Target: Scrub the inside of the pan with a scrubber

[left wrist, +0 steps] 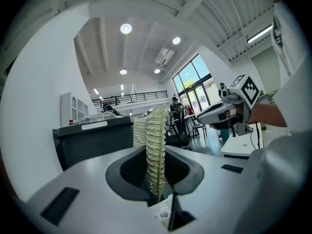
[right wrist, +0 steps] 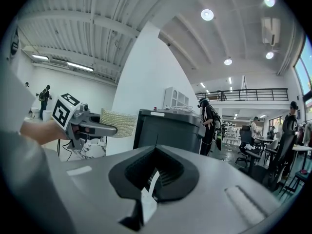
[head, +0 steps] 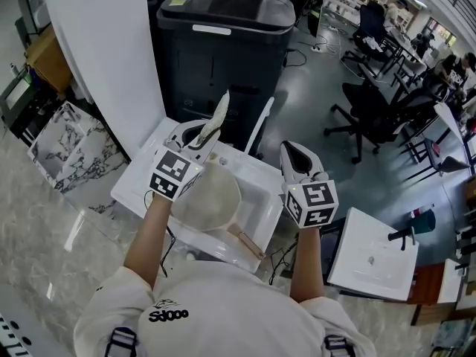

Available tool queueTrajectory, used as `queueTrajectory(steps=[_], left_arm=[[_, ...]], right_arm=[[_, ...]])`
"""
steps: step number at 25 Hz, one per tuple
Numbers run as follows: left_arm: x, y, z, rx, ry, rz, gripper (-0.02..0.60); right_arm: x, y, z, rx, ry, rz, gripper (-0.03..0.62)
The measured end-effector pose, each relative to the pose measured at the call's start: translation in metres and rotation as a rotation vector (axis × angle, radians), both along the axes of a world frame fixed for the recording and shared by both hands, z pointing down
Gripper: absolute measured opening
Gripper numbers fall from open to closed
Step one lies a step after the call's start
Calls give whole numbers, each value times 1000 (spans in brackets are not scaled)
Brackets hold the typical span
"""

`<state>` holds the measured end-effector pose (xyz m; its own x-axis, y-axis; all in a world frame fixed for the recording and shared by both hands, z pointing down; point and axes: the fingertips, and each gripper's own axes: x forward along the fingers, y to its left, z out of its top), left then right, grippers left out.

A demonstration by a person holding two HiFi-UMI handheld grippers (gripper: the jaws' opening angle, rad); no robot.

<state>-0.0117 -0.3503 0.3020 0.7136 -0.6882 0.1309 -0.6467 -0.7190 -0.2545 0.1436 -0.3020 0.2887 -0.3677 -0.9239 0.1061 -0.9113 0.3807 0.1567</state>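
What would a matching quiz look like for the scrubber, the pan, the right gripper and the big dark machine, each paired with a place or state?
Things:
1. scrubber
2. pan
3. right gripper
4. dark machine

Places or states:
A. in the white sink
B. shut, holding nothing
C. clamped in the left gripper
D. standing behind the sink

Pairs: 1-C, 2-A, 3-B, 4-D
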Motion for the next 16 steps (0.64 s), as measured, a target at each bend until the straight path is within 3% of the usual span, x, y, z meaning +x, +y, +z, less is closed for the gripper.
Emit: queueTrajectory(steps=[16], left_arm=[[2,5,1,-4,5,16,69]], right_arm=[[-5,1,3,-6,-12,-12,8]])
